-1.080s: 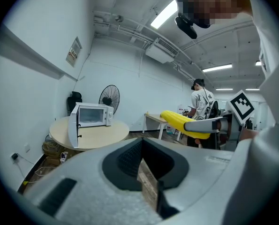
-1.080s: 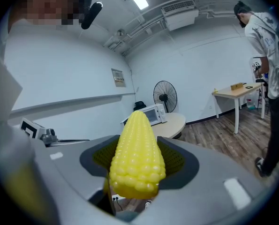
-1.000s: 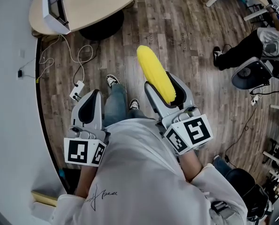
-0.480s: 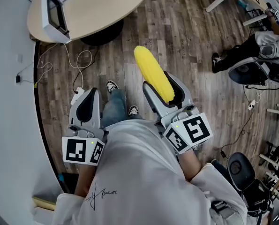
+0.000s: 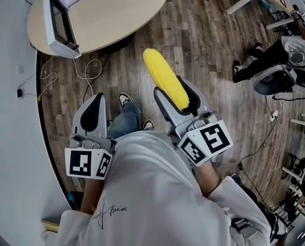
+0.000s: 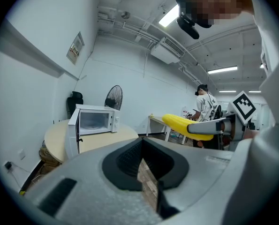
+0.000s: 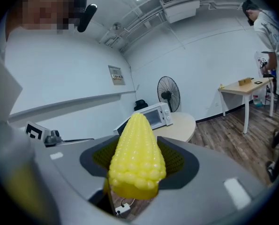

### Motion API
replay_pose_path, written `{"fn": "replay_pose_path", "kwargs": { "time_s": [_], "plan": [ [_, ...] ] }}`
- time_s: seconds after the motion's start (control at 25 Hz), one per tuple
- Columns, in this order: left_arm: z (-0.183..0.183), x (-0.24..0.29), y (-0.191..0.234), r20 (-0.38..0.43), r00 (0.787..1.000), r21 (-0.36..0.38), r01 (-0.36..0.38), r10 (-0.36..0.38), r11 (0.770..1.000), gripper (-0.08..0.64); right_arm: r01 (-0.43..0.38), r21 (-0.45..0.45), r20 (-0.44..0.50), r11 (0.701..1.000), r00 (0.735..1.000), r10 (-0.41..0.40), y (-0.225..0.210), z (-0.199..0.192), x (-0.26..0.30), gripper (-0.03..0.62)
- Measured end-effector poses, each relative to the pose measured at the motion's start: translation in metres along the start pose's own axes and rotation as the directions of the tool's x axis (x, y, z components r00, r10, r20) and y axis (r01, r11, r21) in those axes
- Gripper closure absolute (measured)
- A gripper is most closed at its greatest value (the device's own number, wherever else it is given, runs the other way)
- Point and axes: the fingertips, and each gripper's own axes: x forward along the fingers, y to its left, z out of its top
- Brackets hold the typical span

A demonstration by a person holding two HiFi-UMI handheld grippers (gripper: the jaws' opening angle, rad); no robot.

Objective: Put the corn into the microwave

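Note:
The yellow corn sticks out forward from my right gripper, which is shut on its thick end. In the right gripper view the corn fills the space between the jaws. The white microwave stands on a round wooden table at the upper left, its door swung open. From the left gripper view the microwave is ahead to the left, and the corn shows to the right. My left gripper is shut with nothing in it and hangs over the floor.
White cables trail on the wooden floor below the table, by the left wall. The person's shoes are under the grippers. Another person and an office chair are at the right. A standing fan is behind the microwave.
The table and microwave have come lower and closer in the head view. The corn stays held in the right gripper, and the left gripper is unchanged.

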Motion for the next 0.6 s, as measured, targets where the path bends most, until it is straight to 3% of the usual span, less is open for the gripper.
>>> {"fn": "replay_pose_path", "kwargs": {
  "time_s": [0.6],
  "plan": [
    [0.047, 0.036, 0.102, 0.063, 0.998, -0.014, 0.005, -0.004, 1.000, 0.569, -0.002, -0.036, 0.007, 0.999, 1.000, 0.003, 0.025, 0.045, 0.106, 0.330]
  ]
}}
